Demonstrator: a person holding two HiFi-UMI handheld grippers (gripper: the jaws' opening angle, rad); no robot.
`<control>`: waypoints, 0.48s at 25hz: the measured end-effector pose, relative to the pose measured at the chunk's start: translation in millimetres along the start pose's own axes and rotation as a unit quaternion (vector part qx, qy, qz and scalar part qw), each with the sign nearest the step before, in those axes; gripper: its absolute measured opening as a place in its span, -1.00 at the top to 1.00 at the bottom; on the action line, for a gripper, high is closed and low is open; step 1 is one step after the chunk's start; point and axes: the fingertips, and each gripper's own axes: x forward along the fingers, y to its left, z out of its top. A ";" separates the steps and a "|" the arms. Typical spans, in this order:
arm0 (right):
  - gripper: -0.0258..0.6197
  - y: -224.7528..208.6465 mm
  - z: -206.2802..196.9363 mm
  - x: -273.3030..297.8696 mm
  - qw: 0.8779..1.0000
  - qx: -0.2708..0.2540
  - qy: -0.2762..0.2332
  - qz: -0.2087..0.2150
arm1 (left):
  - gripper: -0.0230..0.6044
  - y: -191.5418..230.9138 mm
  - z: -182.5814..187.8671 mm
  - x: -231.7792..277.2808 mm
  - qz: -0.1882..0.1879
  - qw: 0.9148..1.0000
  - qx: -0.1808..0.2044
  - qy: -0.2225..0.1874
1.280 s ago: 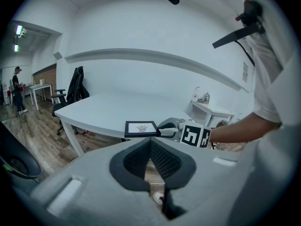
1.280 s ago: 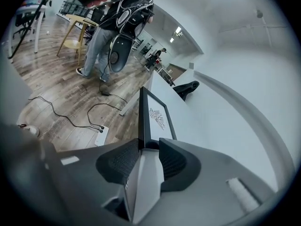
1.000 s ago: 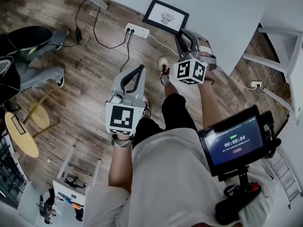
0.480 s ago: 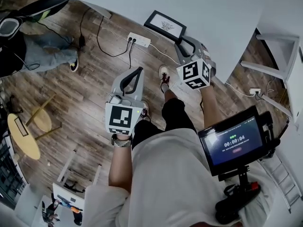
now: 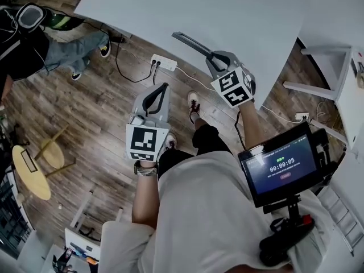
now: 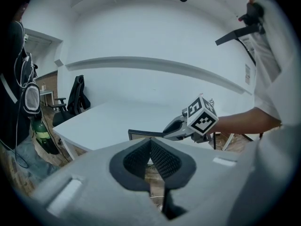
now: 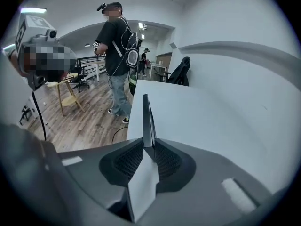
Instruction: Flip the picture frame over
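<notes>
1. The right gripper [image 5: 211, 57] had just been closing its jaws, and they clamped the picture frame [image 5: 190, 42] by one edge.
2. The frame stood edge-on over the white table [image 5: 244, 10], close to its near edge, with bare tabletop all around it.
3. The left gripper [image 5: 163, 87] hung beyond that edge, over the wooden floor [image 5: 85, 112], its jaws together on nothing.
</notes>
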 end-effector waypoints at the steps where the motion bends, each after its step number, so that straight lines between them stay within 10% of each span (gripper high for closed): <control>1: 0.69 -14.5 -3.0 0.5 1.000 0.010 0.001 0.009 | 0.92 -2.3 8.2 13.2 0.000 1.000 0.001 0.002; 12: 0.71 -46.2 -9.2 3.3 0.987 0.133 -0.022 0.084 | 0.92 -2.9 26.2 45.5 -0.003 1.000 0.002 -0.004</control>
